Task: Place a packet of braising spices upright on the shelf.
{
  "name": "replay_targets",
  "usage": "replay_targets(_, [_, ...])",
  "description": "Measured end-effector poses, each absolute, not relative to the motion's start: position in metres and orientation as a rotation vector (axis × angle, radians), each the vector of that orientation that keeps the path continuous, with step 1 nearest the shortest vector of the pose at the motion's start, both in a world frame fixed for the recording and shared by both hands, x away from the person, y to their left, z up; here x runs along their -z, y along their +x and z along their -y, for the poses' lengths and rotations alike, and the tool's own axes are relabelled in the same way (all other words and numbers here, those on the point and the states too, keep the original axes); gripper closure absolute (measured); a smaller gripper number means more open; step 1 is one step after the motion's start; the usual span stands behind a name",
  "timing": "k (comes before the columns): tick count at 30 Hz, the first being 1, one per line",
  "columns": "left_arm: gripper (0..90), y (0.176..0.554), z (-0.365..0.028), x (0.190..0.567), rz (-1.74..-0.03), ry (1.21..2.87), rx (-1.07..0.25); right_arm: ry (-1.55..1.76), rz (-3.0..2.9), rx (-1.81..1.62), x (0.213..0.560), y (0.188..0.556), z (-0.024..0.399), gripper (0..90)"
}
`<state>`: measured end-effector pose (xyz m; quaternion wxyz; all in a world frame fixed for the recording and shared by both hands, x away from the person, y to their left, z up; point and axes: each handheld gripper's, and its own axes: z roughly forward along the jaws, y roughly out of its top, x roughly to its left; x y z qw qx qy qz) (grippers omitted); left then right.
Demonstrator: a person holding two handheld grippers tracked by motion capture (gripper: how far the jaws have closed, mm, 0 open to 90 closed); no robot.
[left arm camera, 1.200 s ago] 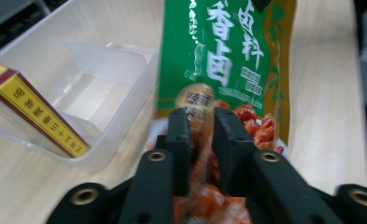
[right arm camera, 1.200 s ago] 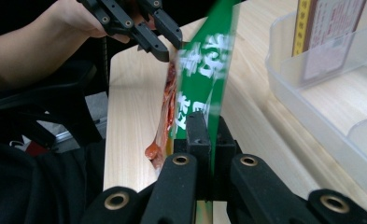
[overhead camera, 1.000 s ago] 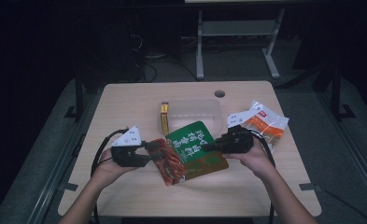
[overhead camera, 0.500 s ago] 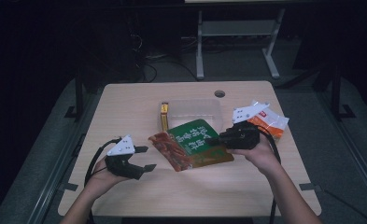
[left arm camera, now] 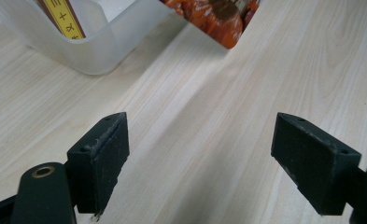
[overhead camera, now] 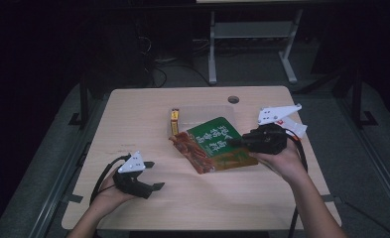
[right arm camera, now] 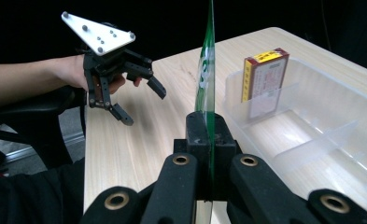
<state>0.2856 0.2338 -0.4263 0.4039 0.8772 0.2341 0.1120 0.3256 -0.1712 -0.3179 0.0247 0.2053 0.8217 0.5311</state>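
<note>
From above, the right gripper (overhead camera: 237, 143) pinches one edge of the green snack bag (overhead camera: 214, 145), which hangs over the table beside the clear box (overhead camera: 202, 111). The left gripper (overhead camera: 152, 175) has just opened and stands away, empty.

In the left gripper view its jaws are spread over bare table (left arm camera: 209, 116).

In the right gripper view the bag (right arm camera: 206, 70) is edge-on; held by one edge alone, it may swing, slip out, or catch the box wall (right arm camera: 284, 100)
</note>
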Motion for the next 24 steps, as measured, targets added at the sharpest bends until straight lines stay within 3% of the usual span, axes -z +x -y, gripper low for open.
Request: replay_targets(24, [19.6, 0.290, -0.238, 0.428, -0.561, 2.257, -0.310, 0.774, -2.447, -1.534, 0.283, 0.348, 0.173, 90.0])
